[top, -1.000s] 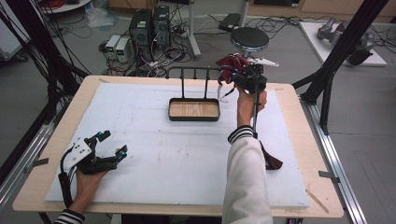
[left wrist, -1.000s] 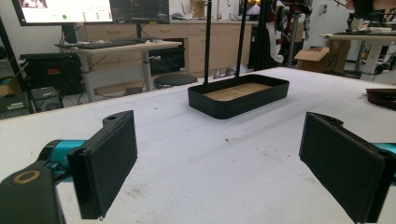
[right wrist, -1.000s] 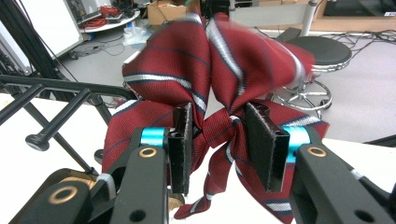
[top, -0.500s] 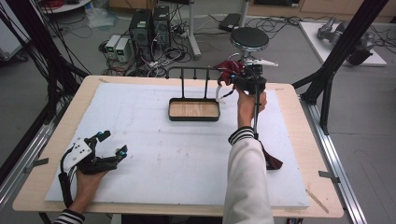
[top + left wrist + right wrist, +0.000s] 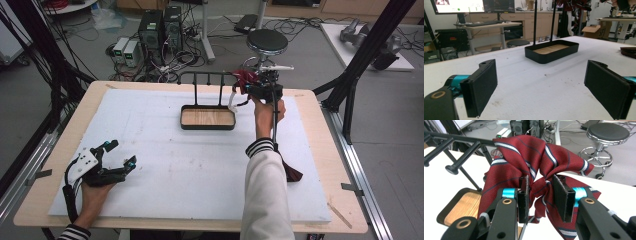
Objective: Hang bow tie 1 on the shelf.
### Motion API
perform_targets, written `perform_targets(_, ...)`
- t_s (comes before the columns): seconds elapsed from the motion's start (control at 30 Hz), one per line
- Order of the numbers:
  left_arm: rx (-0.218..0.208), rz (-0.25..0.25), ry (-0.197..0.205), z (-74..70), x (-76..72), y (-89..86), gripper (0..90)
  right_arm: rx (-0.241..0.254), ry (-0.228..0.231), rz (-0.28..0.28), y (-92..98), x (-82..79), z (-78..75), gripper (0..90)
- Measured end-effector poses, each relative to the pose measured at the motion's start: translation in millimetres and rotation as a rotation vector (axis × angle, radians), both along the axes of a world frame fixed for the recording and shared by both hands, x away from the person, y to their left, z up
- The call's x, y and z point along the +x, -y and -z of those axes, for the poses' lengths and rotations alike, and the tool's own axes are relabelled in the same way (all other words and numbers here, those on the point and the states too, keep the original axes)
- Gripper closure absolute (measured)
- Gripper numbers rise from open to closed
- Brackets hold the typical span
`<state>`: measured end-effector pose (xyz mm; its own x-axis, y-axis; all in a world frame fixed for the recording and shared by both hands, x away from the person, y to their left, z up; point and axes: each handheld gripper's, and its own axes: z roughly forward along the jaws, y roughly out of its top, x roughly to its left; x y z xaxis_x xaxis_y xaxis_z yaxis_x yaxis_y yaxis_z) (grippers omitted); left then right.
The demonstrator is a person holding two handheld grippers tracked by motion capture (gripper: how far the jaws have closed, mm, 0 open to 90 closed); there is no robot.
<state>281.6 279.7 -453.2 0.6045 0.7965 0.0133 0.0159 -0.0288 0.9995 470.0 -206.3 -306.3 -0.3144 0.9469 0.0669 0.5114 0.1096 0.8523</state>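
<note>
Here, the right gripper (image 5: 541, 195) has just been closing its jaws and pinches a bunched red striped tie (image 5: 529, 162), raised against the top bar of a black rack (image 5: 207, 75) at the table's far side. The rack's wooden-floored tray (image 5: 208, 118) sits below. The left gripper (image 5: 107, 162) rests near the table's front left, jaws apart, nothing between them.

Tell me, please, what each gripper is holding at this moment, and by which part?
The right gripper pinches the red striped tie at a bunched fold by the rack; its jaws have just been closing. The left gripper holds nothing.
</note>
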Motion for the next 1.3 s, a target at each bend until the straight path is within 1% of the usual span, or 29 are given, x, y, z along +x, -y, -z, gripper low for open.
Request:
perform_targets(0.1, 0.000, -0.001, 0.001, 0.0, 0.0, 0.1, 11.8, -0.004, -0.005, -0.012, 0.1, -1.5, -0.7, 65.8)
perform_targets(0.17, 0.002, 0.001, 0.003, 0.0, 0.0, 0.1, 11.7, -0.012, 0.002, -0.018, -0.1, -2.6, -0.9, 65.1)
perform_targets(0.2, 0.002, 0.001, 0.003, 0.0, -0.1, 0.1, 11.7, -0.047, 0.057, -0.020, -0.4, -6.8, 0.8, 64.6)
perform_targets(0.27, 0.001, 0.001, 0.002, 0.0, -0.2, 0.2, 11.7, -0.046, 0.057, -0.027, -0.1, -7.6, 2.2, 63.2)
perform_targets(0.3, 0.001, 0.000, 0.002, 0.1, -0.3, 0.2, 11.8, -0.039, 0.056, -0.029, 1.8, -8.8, 4.7, 59.3)
perform_targets(0.37, 0.001, 0.001, 0.002, 0.1, -0.2, 0.2, 11.7, -0.025, 0.056, -0.041, 2.9, -9.3, 4.1, 58.5)
perform_targets(0.4, 0.001, 0.001, 0.002, 0.1, -0.2, 0.2, 11.7, -0.036, 0.066, -0.046, 2.7, -9.7, 3.3, 57.1)
perform_targets(0.47, 0.001, 0.000, 0.002, 0.1, -0.2, 0.2, 11.7, -0.042, 0.073, -0.047, 2.3, -10.4, 2.2, 56.8)
perform_targets(0.5, -0.002, 0.000, 0.002, 0.1, -0.2, 0.3, 11.7, -0.034, 0.083, -0.057, 2.5, -11.4, 0.9, 56.8)
perform_targets(0.53, 0.001, 0.000, 0.002, 0.1, -0.2, 0.2, 11.7, -0.038, 0.089, -0.061, 2.8, -11.5, 0.6, 56.1)
perform_targets(0.73, 0.001, 0.000, 0.002, 0.1, -0.1, 0.2, 11.7, -0.029, 0.097, -0.070, 3.6, -13.8, -1.7, 54.3)
perform_targets(0.8, 0.001, 0.000, 0.002, 0.1, -0.2, 0.2, 11.8, -0.025, 0.103, -0.075, 3.4, -14.6, -2.5, 51.7)
perform_targets(0.87, -0.002, 0.000, 0.002, 0.1, -0.2, 0.4, 11.7, -0.017, 0.109, -0.087, 3.0, -15.4, -3.2, 47.2)
perform_targets(0.9, -0.002, 0.000, 0.002, 0.1, -0.2, 0.4, 11.7, -0.017, 0.109, -0.087, 3.0, -15.4, -3.2, 47.2)
perform_targets(0.93, 0.000, 0.000, 0.002, 0.1, -0.2, 0.2, 11.7, -0.019, 0.121, -0.090, 1.8, -17.0, -4.8, 41.8)
perform_targets(1.03, 0.002, 0.000, 0.003, 0.0, -0.1, 0.1, 11.7, -0.011, 0.130, -0.105, 1.2, -19.0, -6.8, 39.4)
perform_targets(1.07, -0.002, -0.001, 0.002, 0.1, 0.0, 0.2, 11.7, -0.009, 0.136, -0.114, 0.6, -20.0, -7.8, 36.8)
perform_targets(1.1, -0.001, 0.000, 0.001, 0.0, -0.1, 0.1, 11.7, -0.013, 0.151, -0.115, -0.3, -21.5, -9.4, 31.8)
perform_targets(1.13, -0.002, -0.001, 0.002, 0.1, -0.1, 0.2, 11.7, -0.014, 0.160, -0.115, 0.0, -22.1, -10.0, 31.0)
perform_targets(1.2, 0.000, 0.000, 0.002, 0.0, -0.2, 0.3, 11.7, 0.001, 0.164, -0.115, 1.0, -23.4, -11.2, 28.8)
perform_targets(1.3, -0.002, 0.000, 0.002, 0.1, -0.1, 0.0, 11.7, 0.011, 0.172, -0.112, 3.6, -24.4, -11.8, 25.8)
